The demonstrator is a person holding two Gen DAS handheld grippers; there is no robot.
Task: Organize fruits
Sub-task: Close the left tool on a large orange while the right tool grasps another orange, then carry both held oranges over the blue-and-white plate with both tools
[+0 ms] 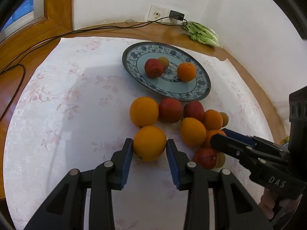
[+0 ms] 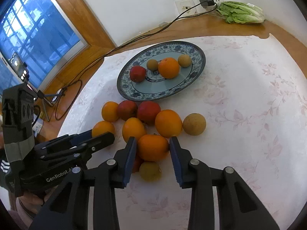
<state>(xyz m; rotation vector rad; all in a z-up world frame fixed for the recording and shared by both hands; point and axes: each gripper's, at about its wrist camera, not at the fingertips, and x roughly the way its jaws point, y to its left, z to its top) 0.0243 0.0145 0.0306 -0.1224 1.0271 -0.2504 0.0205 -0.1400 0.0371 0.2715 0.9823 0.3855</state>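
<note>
A blue-patterned plate point(image 2: 134, 95) on the floral cloth holds a red apple point(image 2: 137, 73), an orange point(image 2: 168, 68) and two small brown fruits. In front of the plate lies a cluster of oranges, red apples and brown round fruits. My left gripper point(image 1: 149, 143) is shut on a large orange point(image 1: 149, 134) at the cluster's near left, with both blue pads against its sides. My right gripper point(image 2: 153, 143) is shut on a darker orange point(image 2: 153, 153) at the near right, above a red apple and a yellowish fruit point(image 2: 150, 171). Each gripper shows in the other's view.
A bagged lettuce point(image 2: 241, 12) lies at the back of the wooden table by a wall socket with a plugged charger point(image 2: 206, 1). Its black cable point(image 2: 115, 48) trails left along the wood. A phone on a tripod point(image 2: 20, 68) stands by the window. A brown fruit point(image 2: 194, 124) sits apart on the right.
</note>
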